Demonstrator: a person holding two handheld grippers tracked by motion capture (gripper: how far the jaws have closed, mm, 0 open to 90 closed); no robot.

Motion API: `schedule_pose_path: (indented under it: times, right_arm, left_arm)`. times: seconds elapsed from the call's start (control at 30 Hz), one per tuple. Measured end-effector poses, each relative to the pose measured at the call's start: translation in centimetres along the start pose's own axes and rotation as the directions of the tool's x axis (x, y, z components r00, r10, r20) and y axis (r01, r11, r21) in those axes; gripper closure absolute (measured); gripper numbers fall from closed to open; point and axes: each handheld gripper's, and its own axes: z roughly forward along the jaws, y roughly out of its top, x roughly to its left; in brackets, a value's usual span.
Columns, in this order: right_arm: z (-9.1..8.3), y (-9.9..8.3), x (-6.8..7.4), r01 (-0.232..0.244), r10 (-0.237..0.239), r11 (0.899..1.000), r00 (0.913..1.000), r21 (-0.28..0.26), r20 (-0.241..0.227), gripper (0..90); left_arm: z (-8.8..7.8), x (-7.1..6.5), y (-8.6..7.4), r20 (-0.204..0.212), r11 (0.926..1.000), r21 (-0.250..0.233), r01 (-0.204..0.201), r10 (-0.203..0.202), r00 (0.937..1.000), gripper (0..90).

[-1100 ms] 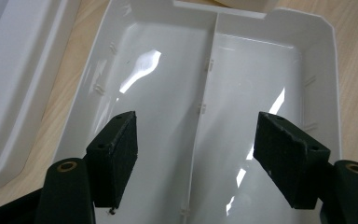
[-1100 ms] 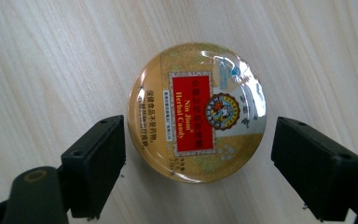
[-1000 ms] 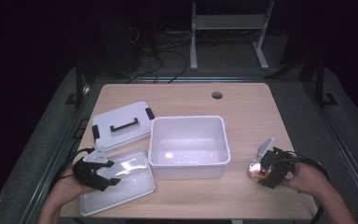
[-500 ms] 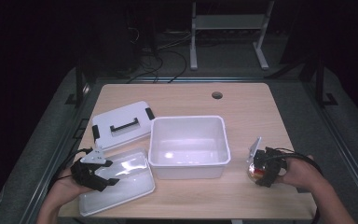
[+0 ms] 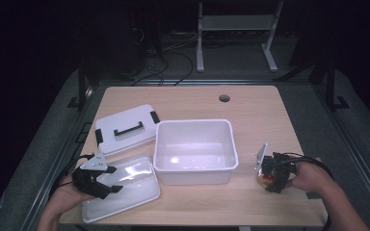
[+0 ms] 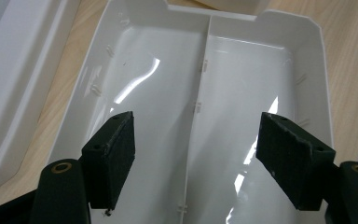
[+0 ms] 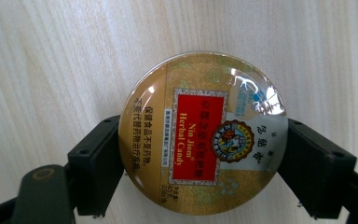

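Right gripper (image 5: 269, 174) has slid slightly leftward along the table (image 5: 265, 120), clamped on a round candy tin (image 7: 203, 132); lid faces the camera, label text running sideways, tin's lower rim cropped. Left gripper (image 6: 200, 158) spread wide over divided white tray (image 6: 242, 65).

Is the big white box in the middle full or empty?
Empty: the white box has a bare, shiny bottom, and its lid lies beside it.

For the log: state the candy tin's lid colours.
Gold candy tin with red label panel, clearest in the right gripper view.
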Motion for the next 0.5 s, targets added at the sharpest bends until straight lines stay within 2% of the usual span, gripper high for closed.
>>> schedule_pose_path:
  times: [0.13,0.2,0.37,0.43,0.5]
  right_arm:
    - [-0.6,-0.2,0.0,0.023,-0.022,1.0,0.9997,-0.004,0.012,20.3]
    - [-1.2,-0.2,0.1,0.049,-0.049,0.999,0.9985,-0.005,0.027,20.3]
    - [-3.3,-0.2,-0.1,0.093,-0.093,0.996,0.9932,0.0,0.07,20.3]
    - [-4.7,0.0,-0.4,0.103,-0.102,0.995,0.9909,-0.014,0.088,20.3]
    - [-5.2,0.1,-0.4,0.105,-0.103,0.994,0.9899,-0.013,0.097,20.3]
  left_arm:
    - [-0.1,0.1,-0.2,-0.008,0.9999,0.011,0.002,-0.002,1.0,27.6]
    - [0.0,0.1,-0.3,-0.007,0.9999,0.011,0.005,-0.004,1.0,27.5]
    - [-0.1,0.1,-0.5,-0.008,0.9999,0.011,0.003,-0.003,1.0,27.3]
    - [-0.2,0.1,-0.6,-0.01,1.0,0.006,0.005,-0.005,0.9999,27.3]
    - [-0.3,0.1,-0.6,-0.012,1.0,0.005,0.006,-0.005,0.9999,27.3]
